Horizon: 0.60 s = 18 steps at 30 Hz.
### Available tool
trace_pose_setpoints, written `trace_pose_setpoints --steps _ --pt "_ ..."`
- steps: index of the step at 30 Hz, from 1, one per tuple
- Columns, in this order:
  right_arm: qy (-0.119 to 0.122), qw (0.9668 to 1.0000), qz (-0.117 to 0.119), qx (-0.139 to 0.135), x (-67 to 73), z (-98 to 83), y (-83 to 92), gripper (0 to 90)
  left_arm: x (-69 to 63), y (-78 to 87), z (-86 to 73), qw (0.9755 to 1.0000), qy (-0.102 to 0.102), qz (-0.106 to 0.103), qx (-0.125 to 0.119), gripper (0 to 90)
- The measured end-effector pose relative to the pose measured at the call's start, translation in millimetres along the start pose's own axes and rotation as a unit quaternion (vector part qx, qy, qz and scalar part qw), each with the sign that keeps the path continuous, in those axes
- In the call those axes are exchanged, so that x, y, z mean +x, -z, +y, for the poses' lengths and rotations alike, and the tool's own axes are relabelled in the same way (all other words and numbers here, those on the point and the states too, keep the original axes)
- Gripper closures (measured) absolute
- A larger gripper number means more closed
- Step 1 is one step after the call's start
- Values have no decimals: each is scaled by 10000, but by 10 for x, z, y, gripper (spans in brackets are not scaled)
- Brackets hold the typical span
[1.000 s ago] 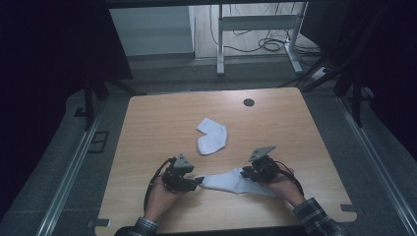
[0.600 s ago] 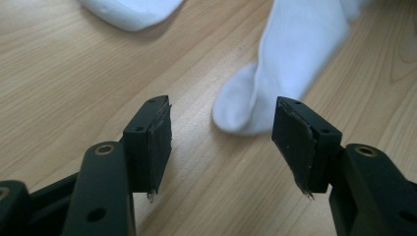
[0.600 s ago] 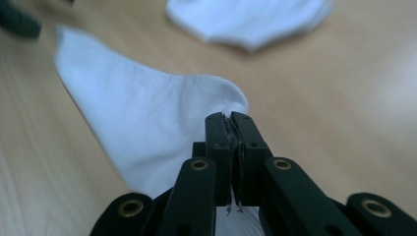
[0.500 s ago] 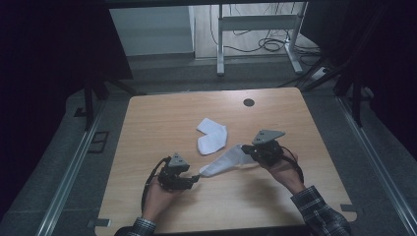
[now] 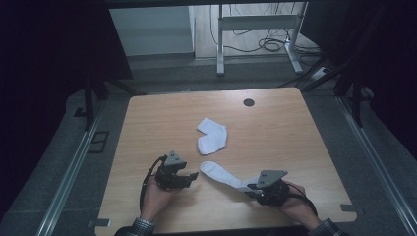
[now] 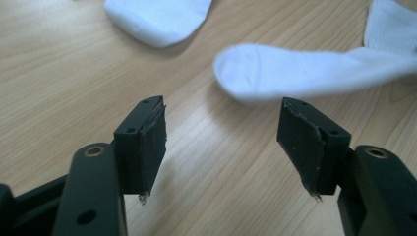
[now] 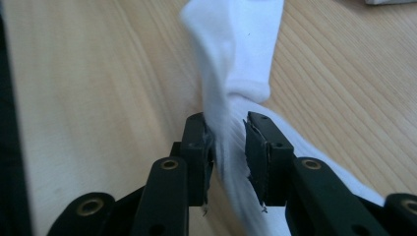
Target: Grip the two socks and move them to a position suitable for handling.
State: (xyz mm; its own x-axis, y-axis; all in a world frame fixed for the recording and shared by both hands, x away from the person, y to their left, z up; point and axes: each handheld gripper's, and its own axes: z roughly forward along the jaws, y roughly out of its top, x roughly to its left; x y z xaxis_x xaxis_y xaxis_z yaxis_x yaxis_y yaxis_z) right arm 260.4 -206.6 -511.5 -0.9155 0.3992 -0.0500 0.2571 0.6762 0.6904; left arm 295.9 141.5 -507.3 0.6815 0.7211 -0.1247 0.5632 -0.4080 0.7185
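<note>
A long white sock (image 5: 223,175) lies across the near part of the wooden surface (image 5: 295,142). Its cuff end sits between the right gripper (image 7: 230,142) fingers, which have just been opening and barely touch it, while the left gripper (image 6: 221,132) fingers stand open and empty beside the toe. A folded sock (image 5: 212,136) rests behind it. The fingers should probably release fully before withdrawing, to avoid dragging cloth; the cuff is hidden under the gripper.

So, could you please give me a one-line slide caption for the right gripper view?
Right gripper, its black fingers just opening around the white cotton sock on the light wooden table.
</note>
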Motion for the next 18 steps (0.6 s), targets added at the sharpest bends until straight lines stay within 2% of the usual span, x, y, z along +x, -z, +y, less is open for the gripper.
trace_pose_setpoints --steps 1,4,9,12,13,14,18 --pt "0 10000 0 0 0 0 0 692 0 0 0 10000 0 0 0 340" --pt "-135 9998 9 -116 -8 -48 156 660 -20 -3 47 9999 29 1 -118 317" --pt "-354 9993 -35 -147 -81 -156 336 632 -58 -44 58 10000 -48 4 -47 300" --pt "-434 9986 -276 -78 -128 -198 408 625 -72 -81 60 10000 -42 33 5 297" --pt "-434 9986 -276 -78 -128 -198 408 625 -72 -81 60 10000 -42 33 5 297" --pt "-630 9970 -448 -89 -194 -225 440 649 -83 -106 61 10000 -44 42 31 294" --pt "-1177 9900 -758 -182 -379 -324 471 711 -105 -149 49 9999 -127 30 68 297"
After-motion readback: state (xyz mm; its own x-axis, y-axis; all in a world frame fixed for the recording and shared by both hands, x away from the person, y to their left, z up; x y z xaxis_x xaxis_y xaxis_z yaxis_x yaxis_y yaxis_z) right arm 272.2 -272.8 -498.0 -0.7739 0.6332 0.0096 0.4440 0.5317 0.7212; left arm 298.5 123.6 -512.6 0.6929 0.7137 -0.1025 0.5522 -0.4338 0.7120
